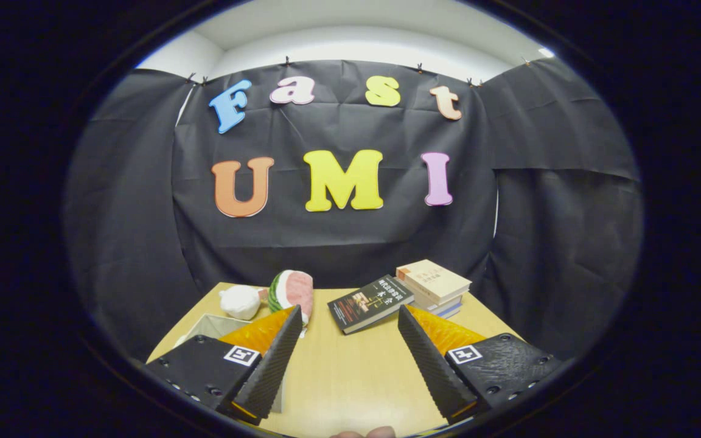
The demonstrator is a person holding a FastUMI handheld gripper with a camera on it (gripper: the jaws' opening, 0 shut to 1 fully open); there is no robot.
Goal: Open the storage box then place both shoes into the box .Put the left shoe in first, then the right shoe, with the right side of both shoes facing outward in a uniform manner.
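Note:
My gripper [347,316] is open, its two fingers spread wide above a light wooden table [350,377], with nothing between them. A pale box [207,327] with an open top sits on the table's left side, mostly hidden behind my left finger [274,359]; only its far corner and rim show. I cannot make out what lies inside it.
Beyond the left finger lie a white plush toy [240,302] and a watermelon-slice plush [291,291]. A dark book [370,303] lies flat mid-table, and a stack of books [434,287] stands at the far right. A fingertip [364,433] shows at the near edge.

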